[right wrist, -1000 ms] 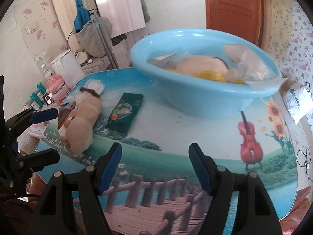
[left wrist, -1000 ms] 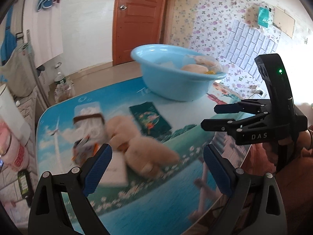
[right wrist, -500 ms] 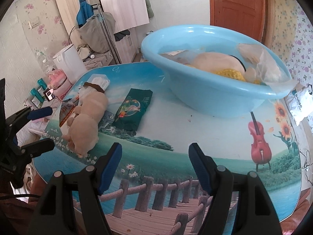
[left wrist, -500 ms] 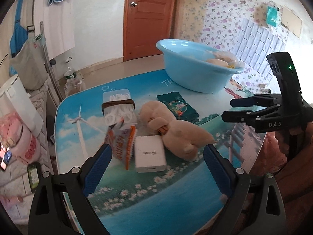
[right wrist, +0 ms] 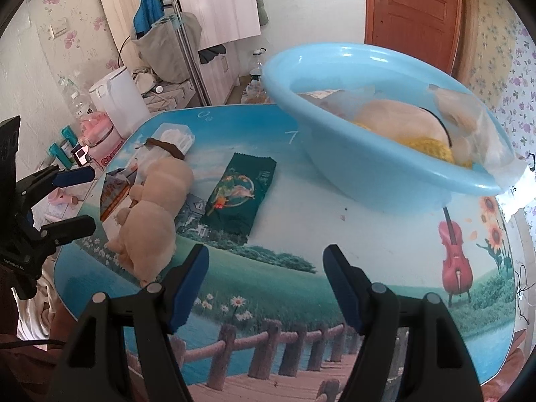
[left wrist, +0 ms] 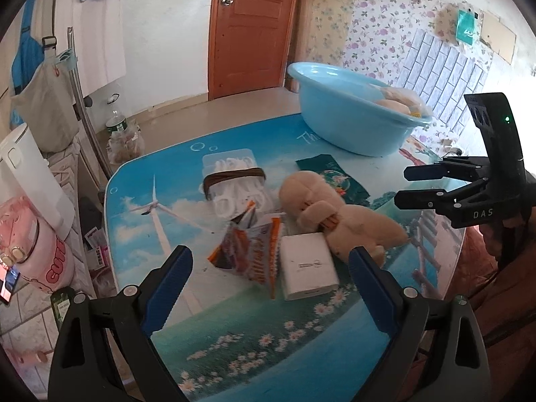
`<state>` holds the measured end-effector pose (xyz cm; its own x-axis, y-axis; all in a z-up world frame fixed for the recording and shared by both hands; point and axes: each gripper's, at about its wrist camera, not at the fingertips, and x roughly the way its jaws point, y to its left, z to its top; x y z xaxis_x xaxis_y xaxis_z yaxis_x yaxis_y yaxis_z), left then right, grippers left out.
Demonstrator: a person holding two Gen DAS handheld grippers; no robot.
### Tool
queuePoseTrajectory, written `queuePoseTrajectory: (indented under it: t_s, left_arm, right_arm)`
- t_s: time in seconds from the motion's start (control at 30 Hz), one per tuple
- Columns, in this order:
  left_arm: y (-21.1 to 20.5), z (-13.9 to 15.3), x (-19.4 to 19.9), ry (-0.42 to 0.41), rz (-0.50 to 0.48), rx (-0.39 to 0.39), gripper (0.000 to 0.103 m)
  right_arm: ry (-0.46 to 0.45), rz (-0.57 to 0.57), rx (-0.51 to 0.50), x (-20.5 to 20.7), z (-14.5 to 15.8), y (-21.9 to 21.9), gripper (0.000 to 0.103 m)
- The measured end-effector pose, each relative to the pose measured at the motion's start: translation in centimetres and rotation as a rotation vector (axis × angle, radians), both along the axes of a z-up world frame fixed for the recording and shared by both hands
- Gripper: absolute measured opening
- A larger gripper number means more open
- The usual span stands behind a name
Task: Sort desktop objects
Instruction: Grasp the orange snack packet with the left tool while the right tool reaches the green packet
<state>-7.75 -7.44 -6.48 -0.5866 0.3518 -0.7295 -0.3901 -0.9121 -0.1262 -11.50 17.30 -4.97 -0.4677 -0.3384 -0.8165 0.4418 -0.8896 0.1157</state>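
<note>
A tan plush toy (left wrist: pixel 335 216) lies on the picture-printed table (left wrist: pixel 254 341), also in the right wrist view (right wrist: pixel 154 214). Beside it are a white box (left wrist: pixel 308 266), an orange snack packet (left wrist: pixel 251 251), a clear pack of white pieces with a brown band (left wrist: pixel 234 184) and a dark green packet (left wrist: pixel 331 176), (right wrist: pixel 243 194). A light blue basin (left wrist: pixel 351 117), (right wrist: pixel 378 154) at the far side holds a plush toy, yellow yarn and a plastic bag. My left gripper (left wrist: pixel 268 288) is open and empty, just short of the white box. My right gripper (right wrist: pixel 266 284) is open and empty over the near table.
The table's left edge drops to a white kettle (left wrist: pixel 30 181), pink container (left wrist: pixel 37 258) and a clothes rack (left wrist: pixel 77 93). A wooden door (left wrist: pixel 251 26) is behind. The right gripper shows in the left wrist view (left wrist: pixel 425 184), the left gripper in the right wrist view (right wrist: pixel 67 201).
My left gripper has pulled back and turned left, so the objects now sit farther ahead and centred. My right gripper has shifted slightly closer to the basin. Both stay open.
</note>
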Motion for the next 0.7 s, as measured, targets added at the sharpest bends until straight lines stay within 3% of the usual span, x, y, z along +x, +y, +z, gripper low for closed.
queuePoseTrajectory:
  t_s: [0.17, 0.37, 0.7]
  left_arm:
    - [-1.0, -0.1, -0.8, -0.004, 0.015, 0.007, 0.069]
    - [-1.8, -0.8, -2.2, -0.024, 0.027, 0.008, 0.050]
    - [-0.9, -2.4, -3.5, -0.067, -0.029, 0.008, 0.049]
  right_arm:
    - [-0.008, -0.003, 0.004, -0.6, -0.4, -0.4, 0.071]
    - [-0.010, 0.013, 0.012, -1.4, -0.7, -1.6, 0.071]
    - [-0.012, 0.040, 0.024, -3.0, -1.3, -4.3, 0.071]
